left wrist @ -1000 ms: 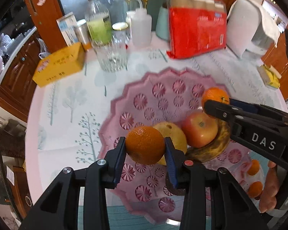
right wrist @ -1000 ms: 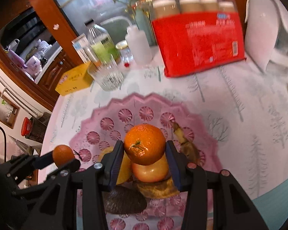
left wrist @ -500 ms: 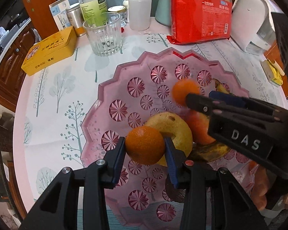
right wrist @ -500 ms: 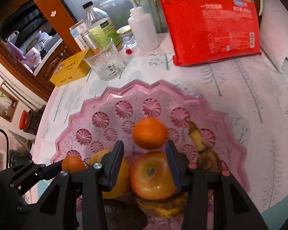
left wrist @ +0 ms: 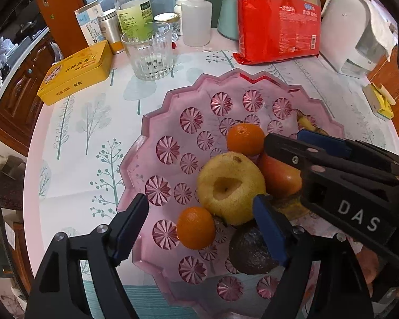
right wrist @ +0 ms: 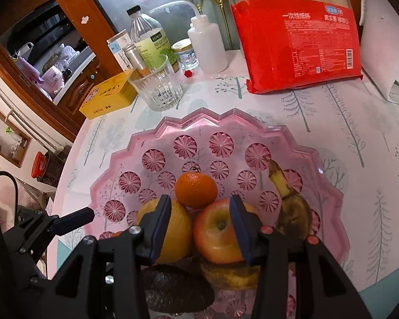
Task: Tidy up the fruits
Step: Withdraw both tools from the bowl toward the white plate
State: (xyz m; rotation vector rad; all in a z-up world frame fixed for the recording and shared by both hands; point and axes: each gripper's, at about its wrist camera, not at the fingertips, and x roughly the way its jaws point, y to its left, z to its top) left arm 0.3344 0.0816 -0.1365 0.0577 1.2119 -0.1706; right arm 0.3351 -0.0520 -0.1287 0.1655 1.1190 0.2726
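While its jaws have just been opening, the left gripper (left wrist: 199,220) stands wide with a tangerine (left wrist: 196,227) lying loose between them on the pink tray (left wrist: 157,122). Ahead of the right gripper (right wrist: 200,226), jaws apart and empty, sits another tangerine (right wrist: 196,190).

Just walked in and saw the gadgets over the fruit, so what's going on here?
A person is sorting fruit into the pink patterned glass bowl with two handheld claws. The left claw has just been opening, with one small orange tangerine lying free between its pads. The right claw hangs empty above the red-yellow apple.
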